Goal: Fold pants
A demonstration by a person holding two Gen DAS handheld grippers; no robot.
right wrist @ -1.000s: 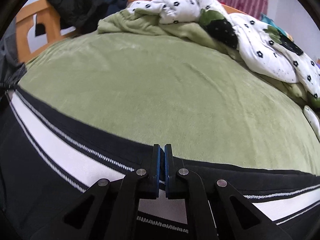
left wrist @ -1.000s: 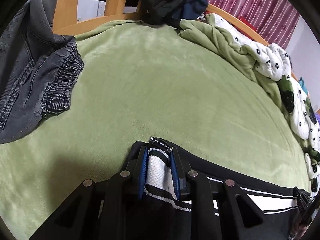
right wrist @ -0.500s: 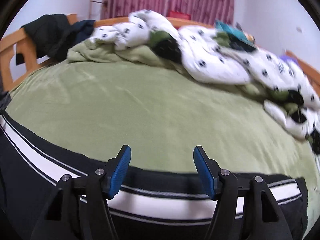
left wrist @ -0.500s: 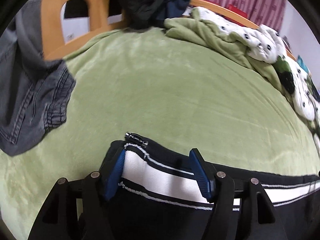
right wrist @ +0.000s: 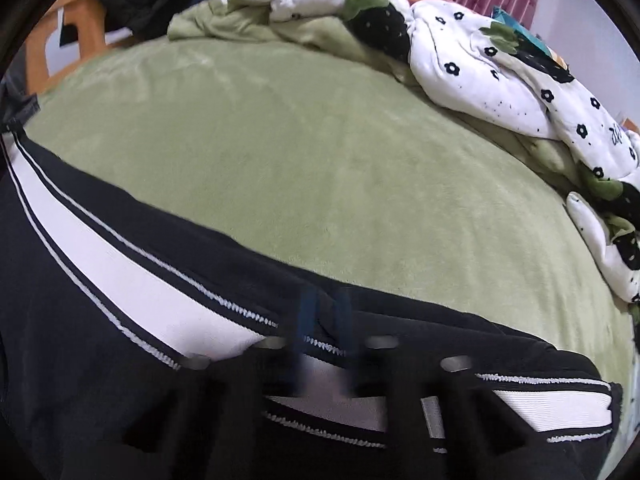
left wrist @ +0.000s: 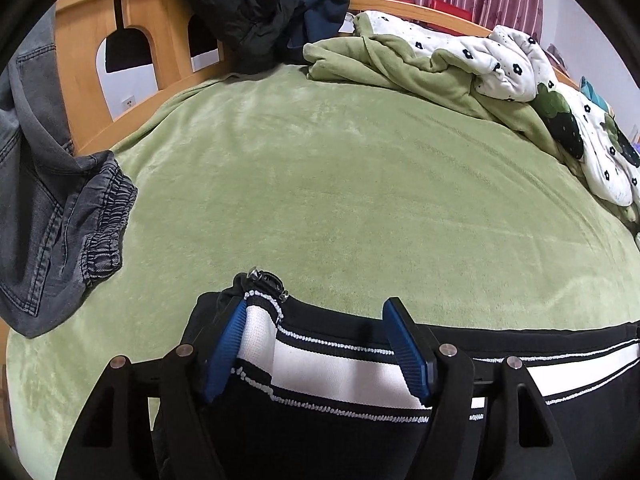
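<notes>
The black pants (left wrist: 328,432) with a white side stripe lie flat along the near edge of the green bed cover (left wrist: 340,184). My left gripper (left wrist: 320,344) is open, its blue pads astride the striped end with a zipper pull. In the right wrist view the pants (right wrist: 120,360) run from left to lower right. My right gripper (right wrist: 324,328) is motion-blurred over the stripe; its blue pads look close together, with a narrow gap, and whether they pinch cloth is unclear.
Grey denim jeans (left wrist: 44,208) hang at the left by the wooden bed frame (left wrist: 132,40). Dark clothes (left wrist: 248,4) drape over the frame. A crumpled white flowered duvet (right wrist: 500,80) and green blanket (left wrist: 400,68) lie at the far right.
Both grippers let go of the pants and opened. The left stays open over the striped end. The right has since moved left along the stripe and its pads have come closer together.
</notes>
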